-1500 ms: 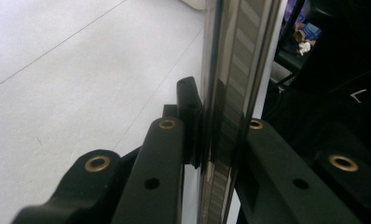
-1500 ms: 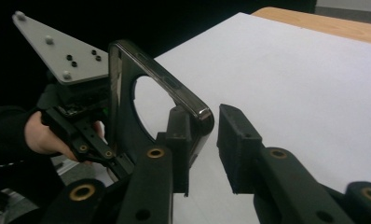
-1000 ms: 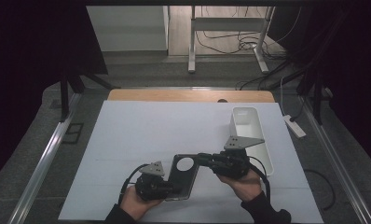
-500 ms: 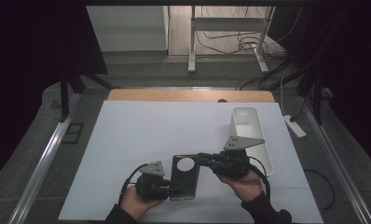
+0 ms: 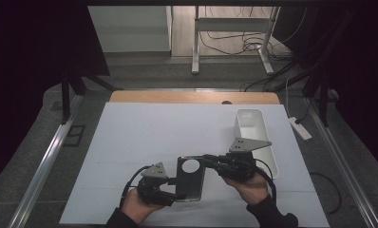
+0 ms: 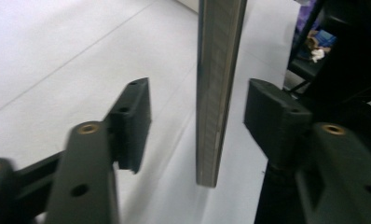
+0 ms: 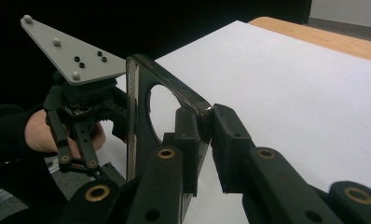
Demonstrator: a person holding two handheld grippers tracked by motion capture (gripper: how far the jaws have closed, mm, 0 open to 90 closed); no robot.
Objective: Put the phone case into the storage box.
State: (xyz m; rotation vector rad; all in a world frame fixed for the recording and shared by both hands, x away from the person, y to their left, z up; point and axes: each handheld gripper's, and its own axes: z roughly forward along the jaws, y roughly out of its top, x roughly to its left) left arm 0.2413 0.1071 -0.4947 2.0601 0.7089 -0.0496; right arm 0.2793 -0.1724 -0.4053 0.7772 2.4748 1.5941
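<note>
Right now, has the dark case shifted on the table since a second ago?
No. The dark case sits at the same spot left of the white bin; the left gripper jaws have just been opening off it.

my left tongs [image 5: 174, 187] and right tongs [image 5: 207, 160] are matt black all over. each carries a grey three-cornered plate [image 5: 249, 144] on top, dotted with small white studs and dark screw holes. the jaw arms are flat black bars with brass-coloured bushings at the pivots and plain round holes below them, ending in blocky, ribbed black pads [image 6: 273, 115]. a black cable [image 5: 132, 180] loops from the back of each. my sleeves [image 5: 270, 216] are dark, close at the wrist.
</note>
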